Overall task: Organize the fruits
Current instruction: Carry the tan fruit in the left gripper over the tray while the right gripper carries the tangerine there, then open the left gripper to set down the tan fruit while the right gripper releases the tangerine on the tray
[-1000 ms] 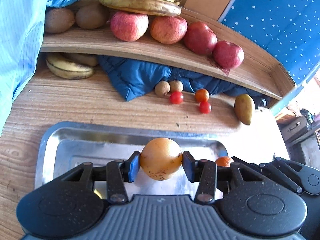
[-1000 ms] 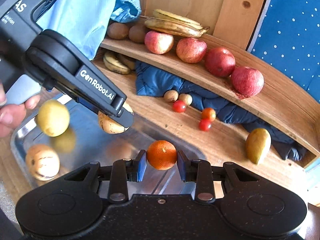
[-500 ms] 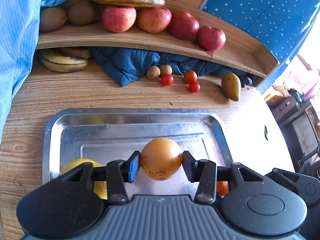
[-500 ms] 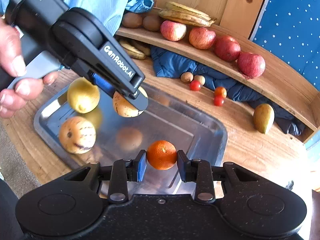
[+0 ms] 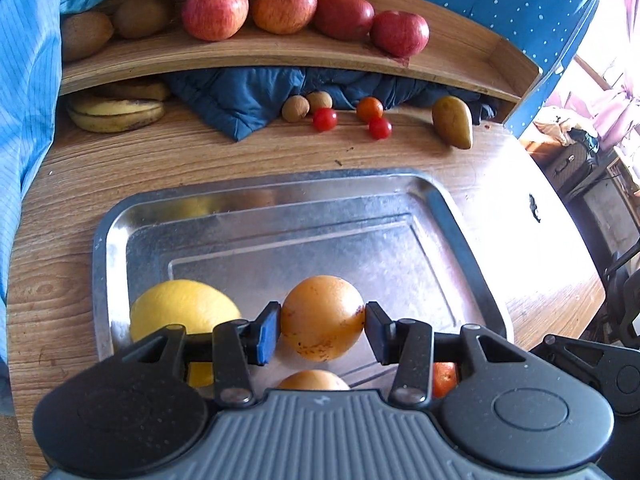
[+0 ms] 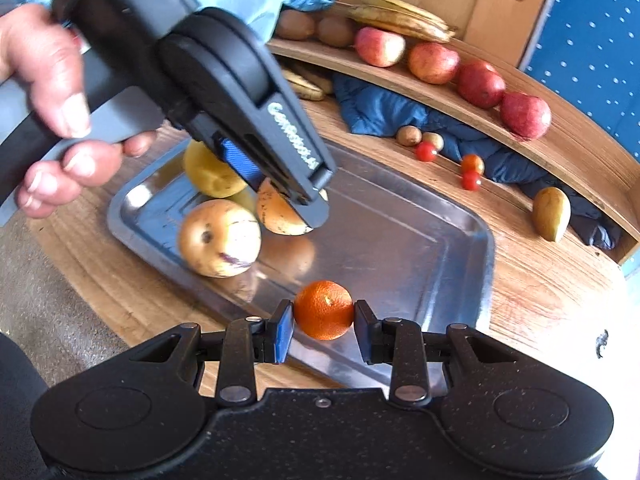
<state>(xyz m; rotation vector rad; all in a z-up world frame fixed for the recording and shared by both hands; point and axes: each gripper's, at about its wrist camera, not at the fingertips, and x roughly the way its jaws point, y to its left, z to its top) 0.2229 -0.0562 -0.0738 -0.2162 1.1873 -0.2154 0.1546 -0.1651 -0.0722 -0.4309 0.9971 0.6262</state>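
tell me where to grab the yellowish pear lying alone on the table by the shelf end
Grip the pear across its wide lower belly, coming from above with fingers either side. It lies tilted, narrow end toward the shelf, and the blue cloth crowds its back, so the top is the freest approach.

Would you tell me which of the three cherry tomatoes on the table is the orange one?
The orange cherry tomato is the one farthest back, nearest the blue jacket; the other two are plainly red.

Tray (image 5: 460, 232): silver metal. Tangerine (image 6: 324, 310): bright orange. Held fruit (image 5: 322, 318): yellow-orange, brown-speckled. Apples (image 5: 400, 32): red. Cloth (image 5: 248, 100): dark blue. Backdrop (image 5: 500, 0): blue, white-dotted. Gripper pads (image 5: 267, 333): blue.
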